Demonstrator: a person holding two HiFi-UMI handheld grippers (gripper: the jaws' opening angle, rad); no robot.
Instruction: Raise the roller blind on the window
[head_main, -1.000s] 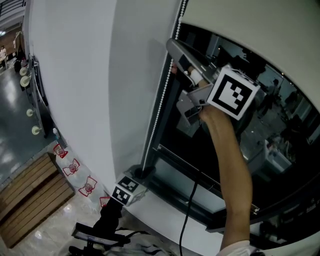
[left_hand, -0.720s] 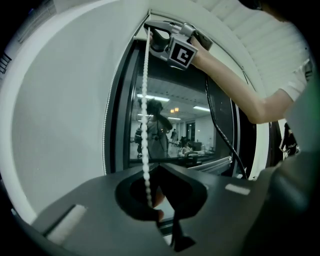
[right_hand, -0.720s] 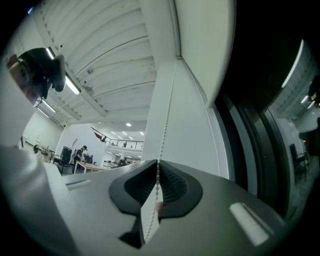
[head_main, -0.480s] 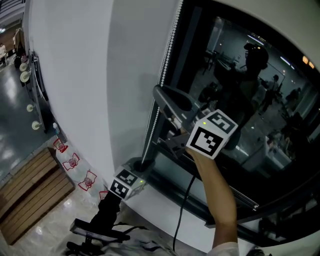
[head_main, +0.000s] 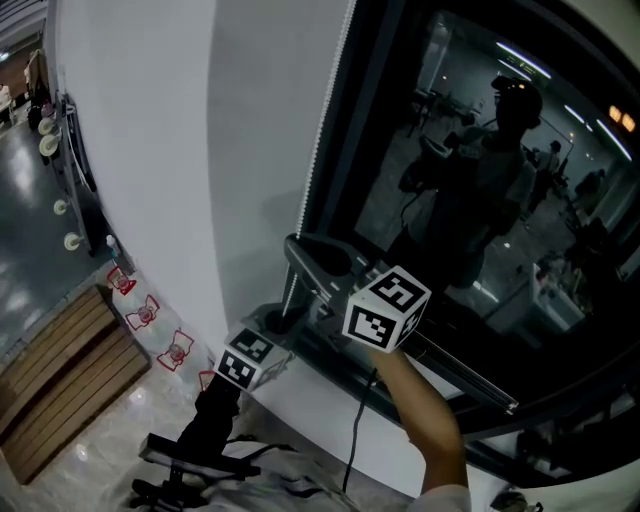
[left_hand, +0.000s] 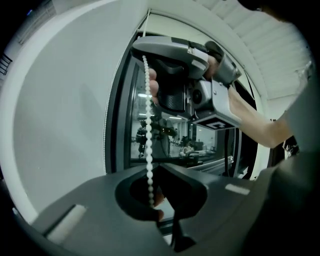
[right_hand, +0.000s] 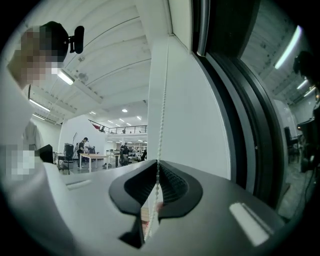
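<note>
Right gripper (right_hand: 157, 167) fingers grip the bead chain (right_hand: 161, 125) — pull straight down along the window frame (head_main: 335, 180). Left gripper (left_hand: 152, 172) fingers look closed on it lower.

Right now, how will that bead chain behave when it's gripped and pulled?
Likely floppy: the bead chain is a thin string of small beads, straight only where it hangs. Probably light, being so thin. Round beads could slip, though the right gripper is shut on it.
</note>
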